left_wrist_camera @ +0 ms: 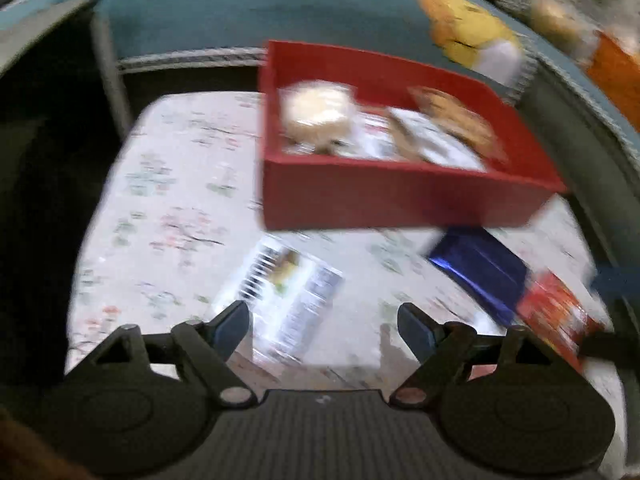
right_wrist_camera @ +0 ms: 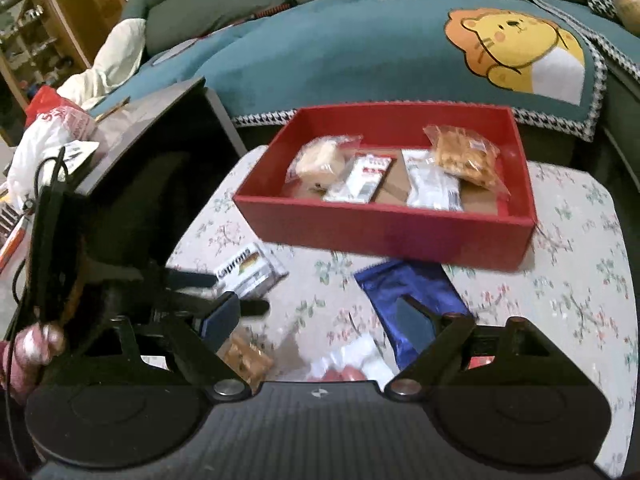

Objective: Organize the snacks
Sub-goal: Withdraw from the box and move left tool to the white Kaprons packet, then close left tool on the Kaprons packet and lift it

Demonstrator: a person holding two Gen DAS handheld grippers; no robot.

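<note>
The red box (right_wrist_camera: 384, 232) sits at the far side of the bench (right_wrist_camera: 580, 264), right in front of the sofa (right_wrist_camera: 340, 52), and it is clearly the collecting point: four wrapped snacks already lie flat on its floor, a pale bun (right_wrist_camera: 320, 160), two white packets (right_wrist_camera: 360, 180) and a golden crisp bag (right_wrist_camera: 464, 156) propped against the far right corner. The rest wait loose on the flowered cloth just in front of the box, within easy reach of either tool. The left tool (left_wrist_camera: 324, 320) hangs over the white packet (left_wrist_camera: 288, 296) with printed text, jaws spread wide and nothing between them, pointing steeply down at it, so that packet looks like its pick; the picture is blurred, so whether a pad touches it cannot be told. From the right wrist view that left tool (right_wrist_camera: 224, 292) shows beside the same packet (right_wrist_camera: 250, 270). The right tool (right_wrist_camera: 316, 320) is also wide open and empty, poised above the near edge, with the blue pouch (right_wrist_camera: 408, 292) under its right finger and a small brown snack (right_wrist_camera: 244, 356) by its left one. A red packet (left_wrist_camera: 556, 316) lies next to the blue pouch (left_wrist_camera: 480, 268). Both tools look lined up for a grab, and the box is near enough for a short carry.
</note>
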